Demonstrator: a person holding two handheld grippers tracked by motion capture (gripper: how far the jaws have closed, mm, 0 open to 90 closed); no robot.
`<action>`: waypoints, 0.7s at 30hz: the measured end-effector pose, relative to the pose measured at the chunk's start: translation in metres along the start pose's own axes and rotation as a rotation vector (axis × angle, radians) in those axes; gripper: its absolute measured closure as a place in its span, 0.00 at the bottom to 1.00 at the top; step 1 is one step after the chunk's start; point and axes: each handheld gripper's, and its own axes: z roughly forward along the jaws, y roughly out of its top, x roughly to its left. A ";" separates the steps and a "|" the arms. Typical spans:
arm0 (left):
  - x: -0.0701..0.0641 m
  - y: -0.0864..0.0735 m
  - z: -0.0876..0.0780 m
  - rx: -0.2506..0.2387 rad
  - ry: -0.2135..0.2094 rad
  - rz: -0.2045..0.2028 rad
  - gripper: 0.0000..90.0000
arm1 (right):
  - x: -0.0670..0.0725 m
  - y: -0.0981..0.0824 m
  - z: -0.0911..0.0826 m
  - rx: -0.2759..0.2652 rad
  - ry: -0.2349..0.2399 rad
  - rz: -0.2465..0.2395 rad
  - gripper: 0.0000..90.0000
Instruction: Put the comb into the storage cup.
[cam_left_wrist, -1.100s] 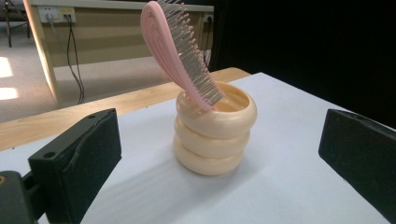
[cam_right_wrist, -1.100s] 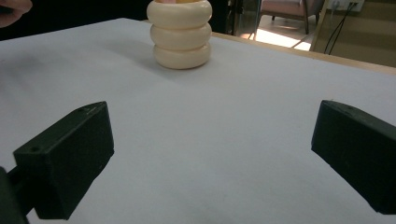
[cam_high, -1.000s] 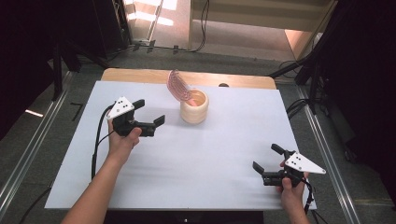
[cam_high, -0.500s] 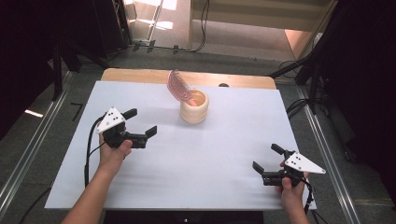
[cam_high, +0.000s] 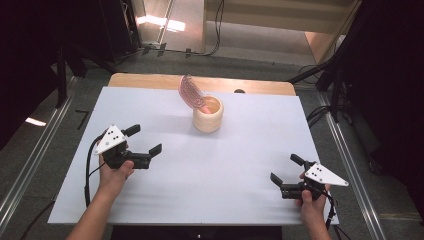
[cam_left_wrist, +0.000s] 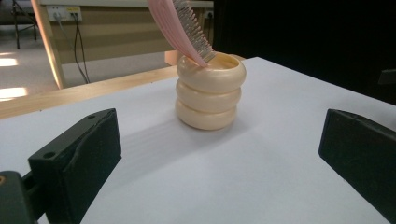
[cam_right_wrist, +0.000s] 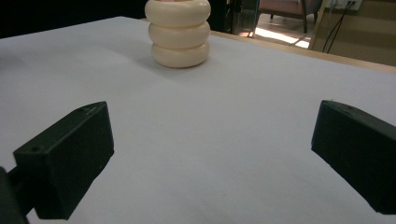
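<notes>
A cream ribbed cup (cam_high: 208, 116) (cam_left_wrist: 210, 91) (cam_right_wrist: 178, 32) stands upright near the table's far middle. A pink comb (cam_high: 189, 92) (cam_left_wrist: 180, 26) leans out of it, teeth showing. My left gripper (cam_high: 144, 140) (cam_left_wrist: 219, 158) is open at the table's left, well short of the cup, with nothing between its jaws. My right gripper (cam_high: 285, 169) (cam_right_wrist: 210, 154) is open near the front right corner, empty and far from the cup.
A white sheet (cam_high: 200, 165) covers the table; a strip of bare wood (cam_high: 150, 80) shows along the far edge. Metal rails (cam_high: 30, 165) run along both sides, and cables lie on the floor behind. A small dark object (cam_high: 239, 91) sits at the far edge.
My left gripper has drawn back from the cup, toward the left and the near side. The right gripper, cup and comb have stayed put.
</notes>
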 end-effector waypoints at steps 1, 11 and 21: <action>0.000 -0.001 -0.002 0.001 0.001 0.000 0.00 | 0.000 0.000 0.000 0.000 0.000 0.000 0.00; 0.002 -0.013 -0.022 -0.011 0.007 -0.011 0.00 | 0.000 0.000 0.000 0.001 -0.001 0.002 0.00; 0.002 -0.027 -0.035 -0.006 0.025 -0.020 0.00 | 0.000 0.000 0.000 0.000 -0.005 0.001 0.00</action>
